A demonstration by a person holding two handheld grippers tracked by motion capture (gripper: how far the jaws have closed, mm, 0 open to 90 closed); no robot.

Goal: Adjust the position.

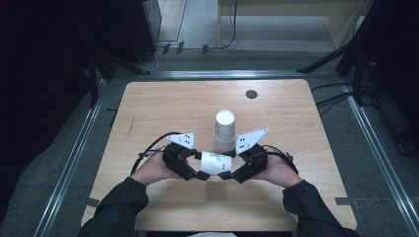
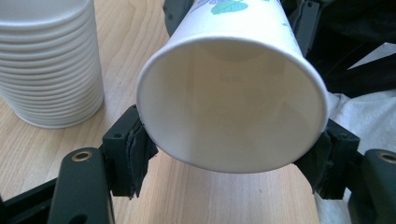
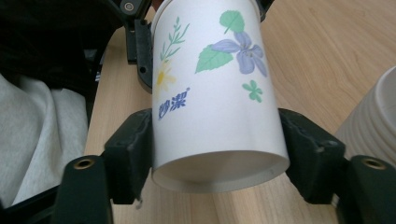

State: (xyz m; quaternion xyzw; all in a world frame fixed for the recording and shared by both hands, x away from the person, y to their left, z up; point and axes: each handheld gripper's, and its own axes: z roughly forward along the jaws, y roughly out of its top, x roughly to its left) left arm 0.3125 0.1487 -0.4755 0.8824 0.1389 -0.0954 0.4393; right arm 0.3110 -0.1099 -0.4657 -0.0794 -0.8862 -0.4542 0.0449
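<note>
A white paper cup [image 1: 215, 163] with a flower print lies sideways in the air between both grippers, above the front middle of the table. My left gripper [image 1: 195, 173] is shut on its mouth end; the left gripper view looks into the open rim [image 2: 232, 105]. My right gripper [image 1: 228, 174] is shut on its base end, where the printed wall [image 3: 217, 93] and the bottom rim show between the jaws. A tall stack of white cups [image 1: 225, 131] stands upside down just behind the held cup, seen as ribbed rims [image 2: 49, 60] and at the right edge [image 3: 376, 123].
The wooden table [image 1: 163, 113] has a round dark grommet [image 1: 251, 94] near its far edge. Metal rails [image 1: 74, 158] run along both sides. Dark stands and cables sit on the floor beyond the table. A person's sleeves [image 1: 116, 205] come in from the bottom.
</note>
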